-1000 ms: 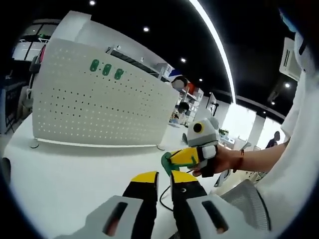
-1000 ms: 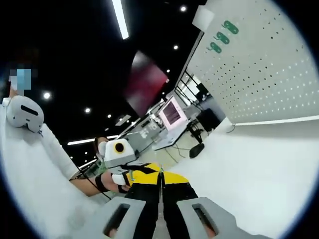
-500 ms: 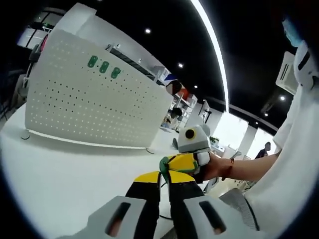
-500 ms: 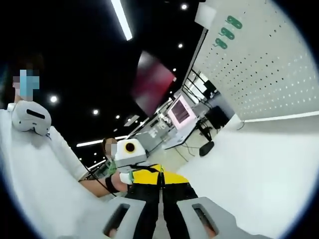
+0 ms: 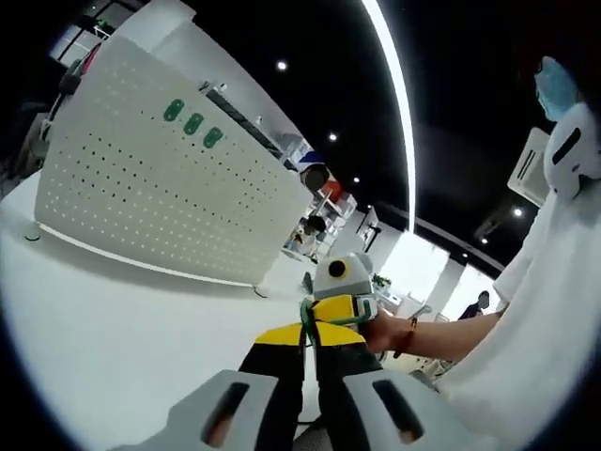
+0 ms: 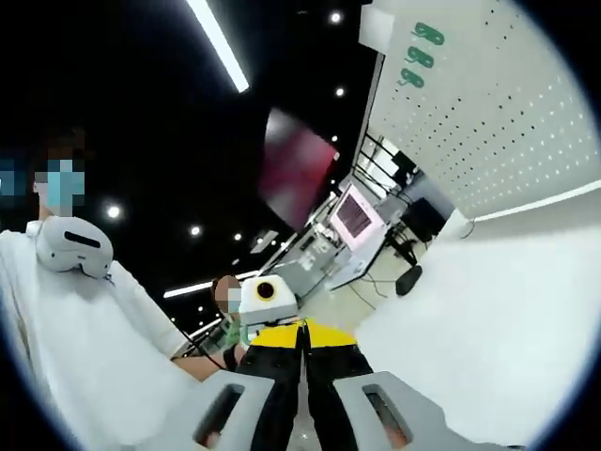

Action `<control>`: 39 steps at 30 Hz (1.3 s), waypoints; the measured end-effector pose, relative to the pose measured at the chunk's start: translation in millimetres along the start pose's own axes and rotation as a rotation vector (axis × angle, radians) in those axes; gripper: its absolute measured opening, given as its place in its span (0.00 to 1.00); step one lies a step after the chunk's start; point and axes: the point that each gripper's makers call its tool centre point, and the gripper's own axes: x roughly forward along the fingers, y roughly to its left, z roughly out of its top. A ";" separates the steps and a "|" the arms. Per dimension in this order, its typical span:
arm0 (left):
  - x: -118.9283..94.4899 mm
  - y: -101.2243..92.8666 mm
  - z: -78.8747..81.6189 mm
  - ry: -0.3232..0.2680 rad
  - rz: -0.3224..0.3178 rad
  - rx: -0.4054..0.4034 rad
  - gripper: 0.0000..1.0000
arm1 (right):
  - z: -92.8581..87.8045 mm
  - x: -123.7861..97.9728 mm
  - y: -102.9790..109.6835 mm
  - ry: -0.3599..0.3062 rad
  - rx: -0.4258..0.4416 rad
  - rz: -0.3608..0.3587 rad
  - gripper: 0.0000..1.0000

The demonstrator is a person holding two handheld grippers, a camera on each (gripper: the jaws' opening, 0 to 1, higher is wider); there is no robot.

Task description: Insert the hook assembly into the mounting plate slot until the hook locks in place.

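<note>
While white pegboard (image 5: 160, 178) carries three green hooks (image 5: 192, 123), both claws (image 5: 310, 331) (image 6: 302, 331) pressed together.

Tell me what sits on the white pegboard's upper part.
Three green hooks sit in a row near the top of the white perforated pegboard. How they attach is too small to tell.

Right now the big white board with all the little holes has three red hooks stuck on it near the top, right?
Not quite. The three hooks near the top of the white pegboard are green, not red. The left gripper view shows them in a row, and the right gripper view shows the same green ones.
</note>
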 end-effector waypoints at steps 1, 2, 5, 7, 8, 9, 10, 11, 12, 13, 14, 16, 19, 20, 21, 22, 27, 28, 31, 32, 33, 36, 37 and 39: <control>0.1 -1.5 1.5 -0.011 -0.006 -0.011 0.03 | 1.0 -0.1 0.6 -0.006 0.002 0.004 0.00; 0.0 -1.4 2.6 -0.020 -0.007 -0.021 0.02 | 1.6 -0.1 -0.1 -0.009 0.005 -0.002 0.04; 0.9 1.3 0.4 -0.013 -0.002 -0.018 0.02 | -0.1 1.1 -2.5 0.007 -0.001 -0.027 0.03; 0.2 2.1 2.2 -0.021 -0.004 -0.025 0.02 | 2.7 2.7 -2.0 0.007 -0.044 -0.039 0.03; 0.0 1.8 3.6 -0.026 -0.005 -0.031 0.02 | 3.5 2.5 -1.8 0.005 -0.044 -0.040 0.03; 0.0 2.5 4.0 -0.027 -0.002 -0.035 0.02 | 3.7 2.4 -3.8 0.006 -0.038 -0.043 0.03; 0.3 3.4 4.5 -0.029 0.003 -0.035 0.02 | 3.8 1.7 -5.2 0.005 -0.037 -0.045 0.03; 0.3 4.7 4.9 -0.029 0.006 -0.035 0.02 | 4.1 1.6 -6.1 0.002 -0.039 -0.049 0.03; 0.3 6.1 5.4 -0.030 0.012 -0.035 0.02 | 4.5 1.7 -6.5 -0.002 -0.043 -0.053 0.03; 0.2 7.1 6.0 -0.031 0.017 -0.035 0.02 | 5.6 1.8 -7.4 -0.012 -0.045 -0.060 0.04; -0.2 7.8 7.1 -0.036 0.020 -0.036 0.02 | 6.6 1.0 -8.2 -0.018 -0.043 -0.065 0.04; -2.2 10.4 9.9 -0.045 0.034 -0.029 0.02 | 9.9 -0.9 -10.5 -0.035 -0.054 -0.089 0.04; -5.1 16.7 11.2 -0.050 0.064 -0.028 0.02 | 14.5 -2.9 -8.9 -0.046 -0.084 -0.109 0.04; -6.4 19.1 13.0 -0.060 0.075 -0.030 0.02 | 15.9 -3.3 -9.6 -0.048 -0.093 -0.123 0.05; -7.3 22.2 14.6 -0.069 0.093 -0.033 0.02 | 17.0 -3.8 -12.1 -0.043 -0.127 -0.151 0.06; -8.1 24.1 15.8 -0.075 0.102 -0.038 0.02 | 17.3 -3.9 -12.9 -0.036 -0.153 -0.166 0.07; -10.1 32.5 17.0 -0.083 0.149 -0.030 0.02 | 7.5 2.0 -7.3 0.034 -0.197 -0.164 0.08; -10.4 33.9 17.4 -0.086 0.157 -0.032 0.02 | 6.4 2.7 -6.7 0.040 -0.198 -0.162 0.09; -12.0 39.4 18.1 -0.093 0.186 -0.043 0.02 | 4.0 6.4 -4.8 0.047 -0.213 -0.159 0.09; -12.5 40.6 17.8 -0.092 0.191 -0.042 0.02 | 3.2 7.2 -5.0 0.051 -0.219 -0.160 0.09; -13.5 42.8 17.9 -0.093 0.204 -0.041 0.02 | 1.6 9.2 -4.4 0.062 -0.233 -0.160 0.10; -14.7 44.8 16.6 -0.088 0.216 -0.037 0.02 | 1.2 13.4 -3.3 0.074 -0.248 -0.165 0.10; -15.2 44.7 16.5 -0.090 0.219 -0.035 0.02 | 1.6 14.4 -3.3 0.074 -0.251 -0.165 0.10; -15.6 45.0 16.4 -0.089 0.224 -0.034 0.02 | 3.7 16.1 -6.1 0.072 -0.265 -0.187 0.10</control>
